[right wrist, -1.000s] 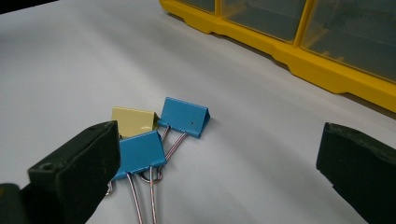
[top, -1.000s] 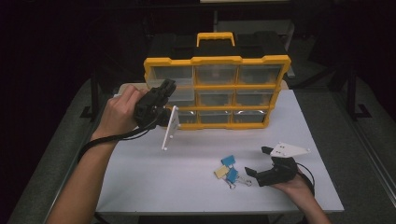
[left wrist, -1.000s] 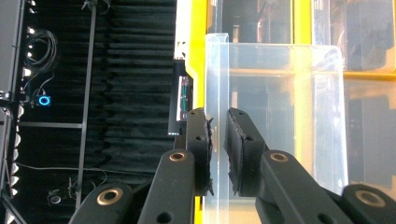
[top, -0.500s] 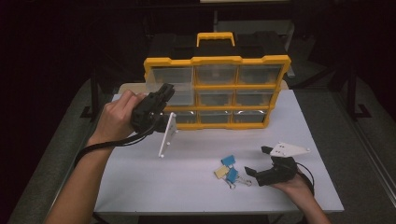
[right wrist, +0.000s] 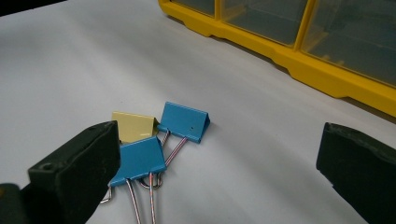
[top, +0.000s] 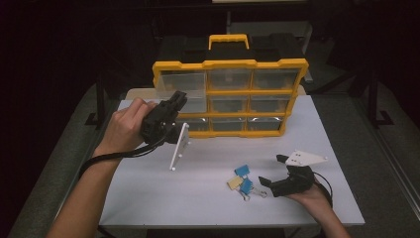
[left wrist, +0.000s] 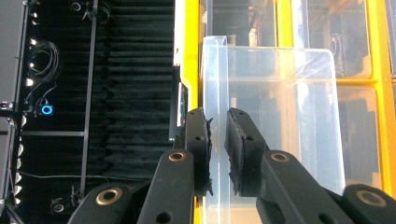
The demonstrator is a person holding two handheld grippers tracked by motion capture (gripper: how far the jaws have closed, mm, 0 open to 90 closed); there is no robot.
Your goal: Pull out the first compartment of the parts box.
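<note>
A yellow organizer (top: 230, 64) with clear drawers stands at the back of the white table. My left gripper (top: 174, 101) (left wrist: 217, 119) is shut on the front lip of a clear drawer (top: 194, 102) (left wrist: 275, 112) in its left column, and the drawer sticks out of the frame. Two blue binder clips (top: 241, 170) (right wrist: 184, 120) and a yellow binder clip (top: 234, 182) (right wrist: 133, 123) lie together near the front. My right gripper (top: 271, 169) (right wrist: 219, 140) rests on the table just right of them, open, with nothing between its jaws.
The white table (top: 148, 198) has bare room at front left and between the clips and the organizer. Dark floor and black stands surround it. A grey strip (top: 391, 148) runs along the right side.
My left hand has slipped slightly toward the near side, still clamped on the drawer. The right gripper and the clips have not moved.
</note>
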